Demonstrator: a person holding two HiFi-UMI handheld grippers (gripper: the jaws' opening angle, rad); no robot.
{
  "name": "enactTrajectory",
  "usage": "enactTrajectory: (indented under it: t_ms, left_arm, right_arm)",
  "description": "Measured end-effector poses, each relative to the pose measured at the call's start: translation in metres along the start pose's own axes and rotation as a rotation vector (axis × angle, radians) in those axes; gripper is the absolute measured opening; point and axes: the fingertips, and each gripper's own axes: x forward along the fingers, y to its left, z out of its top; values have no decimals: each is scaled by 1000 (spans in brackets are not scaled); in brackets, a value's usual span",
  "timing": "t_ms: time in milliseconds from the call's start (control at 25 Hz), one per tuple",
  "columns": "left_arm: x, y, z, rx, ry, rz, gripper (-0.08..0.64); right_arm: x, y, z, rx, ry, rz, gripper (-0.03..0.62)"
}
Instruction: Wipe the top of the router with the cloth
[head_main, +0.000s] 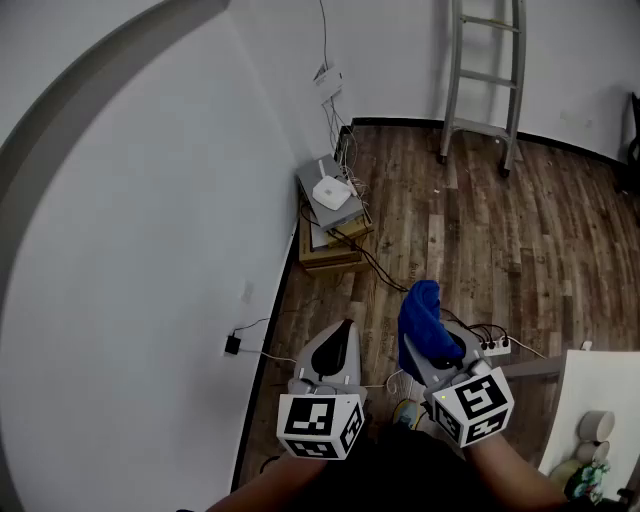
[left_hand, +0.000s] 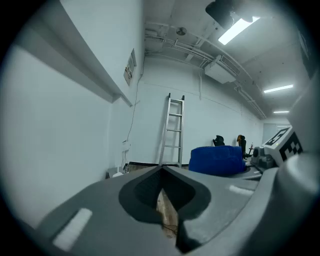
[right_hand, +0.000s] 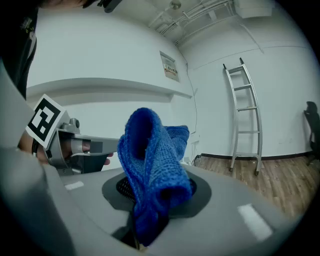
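A small white router (head_main: 331, 193) lies on a grey box against the wall, far ahead of both grippers. My right gripper (head_main: 436, 352) is shut on a blue cloth (head_main: 424, 321), which bunches up above its jaws; in the right gripper view the blue cloth (right_hand: 152, 172) fills the middle. My left gripper (head_main: 338, 341) is beside it, jaws shut with nothing between them. In the left gripper view the blue cloth (left_hand: 218, 160) shows at the right, and the router (left_hand: 118, 174) is a small white shape low by the wall.
The grey box sits on stacked cardboard boxes (head_main: 330, 250) with cables trailing over the wood floor. A power strip (head_main: 495, 347) lies right of the cloth. A metal ladder (head_main: 487, 70) leans on the far wall. A wall plug (head_main: 232, 345) is at left.
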Motion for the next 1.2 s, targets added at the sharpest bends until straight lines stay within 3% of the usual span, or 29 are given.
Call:
enactTrajectory:
  t_ms: [240, 520, 680, 840, 1200]
  left_arm:
    - [23, -9, 3, -13, -27, 15, 2]
    - [48, 34, 5, -56, -36, 60, 2]
    - [94, 84, -8, -100, -8, 58, 2]
    - [176, 157, -14, -151, 49, 19, 2]
    - [340, 319, 37, -158, 177, -101, 2]
  right_arm:
    - [8, -29, 4, -22, -9, 9, 147]
    - [59, -31, 2, -6, 22, 56, 152]
    - [122, -40, 1, -24, 50, 74, 155]
    - [216, -64, 10, -1, 84, 47, 161]
    - [434, -100, 73, 8, 182, -14, 161]
